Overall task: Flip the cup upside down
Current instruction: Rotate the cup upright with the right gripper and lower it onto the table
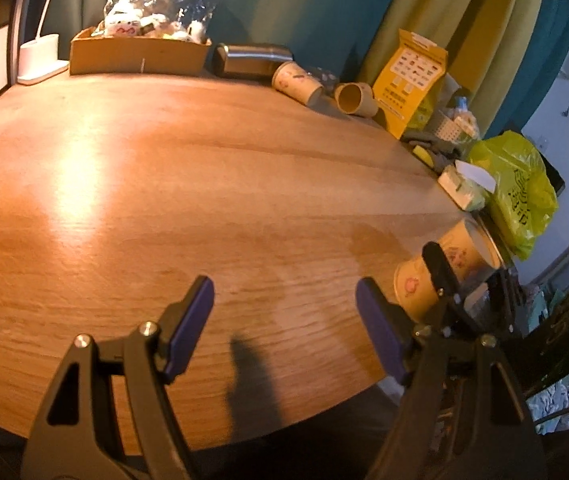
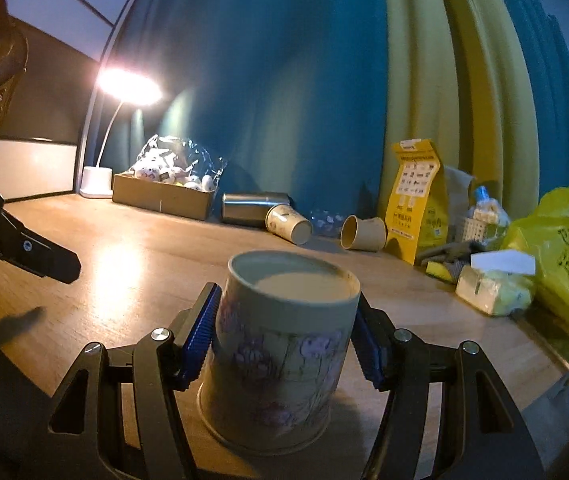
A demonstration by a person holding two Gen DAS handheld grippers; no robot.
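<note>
A paper cup (image 2: 284,352) with a faded flower print stands upside down, base up and rim down, on the wooden table (image 2: 132,248). My right gripper (image 2: 286,330) is shut on its sides, blue pads touching both walls. In the left wrist view the same cup (image 1: 440,268) shows at the table's right edge, with a black finger (image 1: 438,268) of the right gripper across it. My left gripper (image 1: 284,320) is open and empty above the table, left of the cup. Part of it shows at the left of the right wrist view (image 2: 32,252).
Along the back wall: a lit desk lamp (image 2: 96,180), a cardboard box (image 2: 162,196) of wrapped items, a metal can (image 2: 250,208) on its side, two paper cups (image 2: 288,224) (image 2: 364,233) on their sides, a yellow packet (image 2: 414,200), a tissue pack (image 2: 492,288) and a yellow bag (image 2: 568,256).
</note>
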